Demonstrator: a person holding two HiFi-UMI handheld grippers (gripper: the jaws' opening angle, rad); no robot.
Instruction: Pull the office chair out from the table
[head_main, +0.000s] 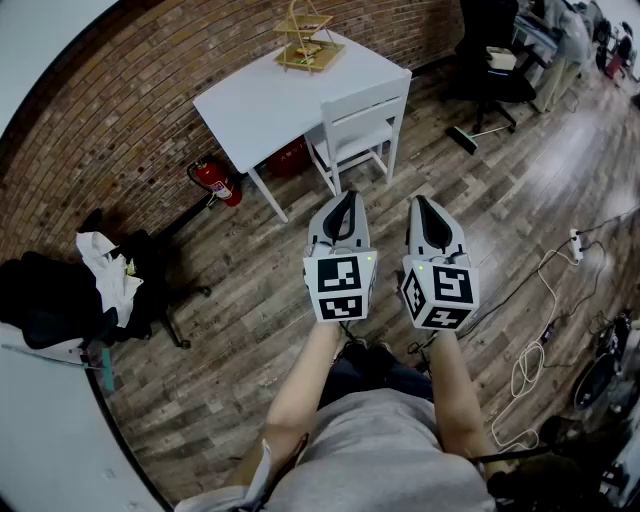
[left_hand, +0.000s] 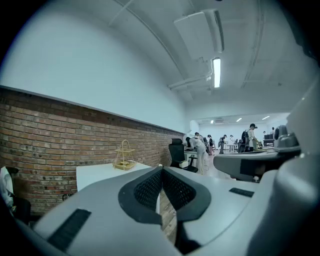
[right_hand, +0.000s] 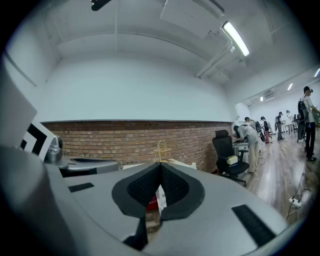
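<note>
A white chair (head_main: 360, 125) stands tucked under the near side of a white table (head_main: 260, 100) against the brick wall. Both grippers are held side by side in front of me, short of the chair and touching nothing. My left gripper (head_main: 345, 195) is shut and empty, its pads meeting at the tip (left_hand: 161, 167). To its right, my right gripper (head_main: 419, 201) is also shut and empty (right_hand: 160, 165). A black office chair (head_main: 490, 60) stands farther off at the upper right, by another desk (right_hand: 226, 155).
A wooden tiered stand (head_main: 307, 40) sits on the table. A red fire extinguisher (head_main: 215, 182) leans by the wall to its left. A dark chair with clothes (head_main: 60, 290) stands at the left. White cables (head_main: 540, 340) and a power strip (head_main: 577, 240) lie on the floor at right.
</note>
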